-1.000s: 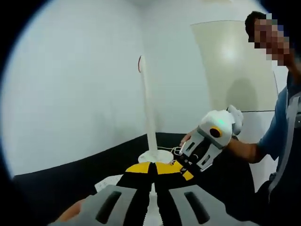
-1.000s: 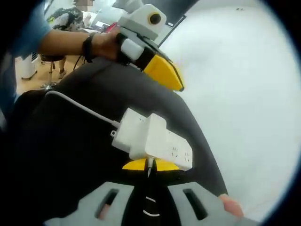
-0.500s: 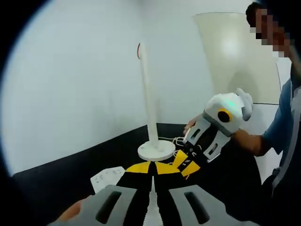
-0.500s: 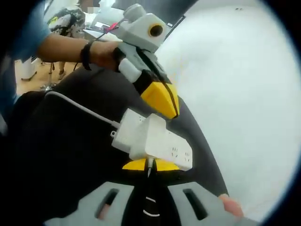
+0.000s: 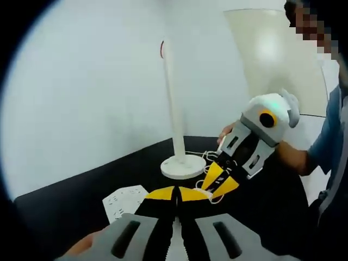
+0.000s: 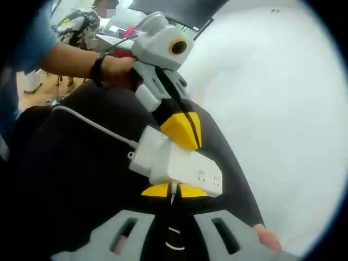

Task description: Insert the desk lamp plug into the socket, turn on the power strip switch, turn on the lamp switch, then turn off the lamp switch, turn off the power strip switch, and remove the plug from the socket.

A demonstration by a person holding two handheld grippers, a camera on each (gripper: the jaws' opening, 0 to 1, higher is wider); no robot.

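Note:
In the right gripper view, the white power strip (image 6: 187,166) lies on the black table (image 6: 81,179) with a white block-shaped plug (image 6: 163,155) standing on it. My left gripper (image 6: 185,130) reaches down from the upper left, jaws together, with its yellow tips at the strip's top. My right gripper (image 6: 173,190) is shut just below the strip, with a thin white sliver between its tips. In the left gripper view, the white lamp (image 5: 174,125) stands on its round base, with the strip (image 5: 126,200) beside my shut left gripper (image 5: 175,193). My right gripper (image 5: 220,182) hovers by looped white cable (image 5: 209,159).
A white cable (image 6: 92,124) runs from the strip's end across the table to the upper left. A white wall (image 5: 98,98) stands close behind the lamp. The person's forearm with a dark wristband (image 6: 99,61) holds the left gripper. The table edge curves along the right.
In the right gripper view, the left gripper has come down from the upper background until its yellow tips reach the power strip. The right gripper and the strip have stayed put.

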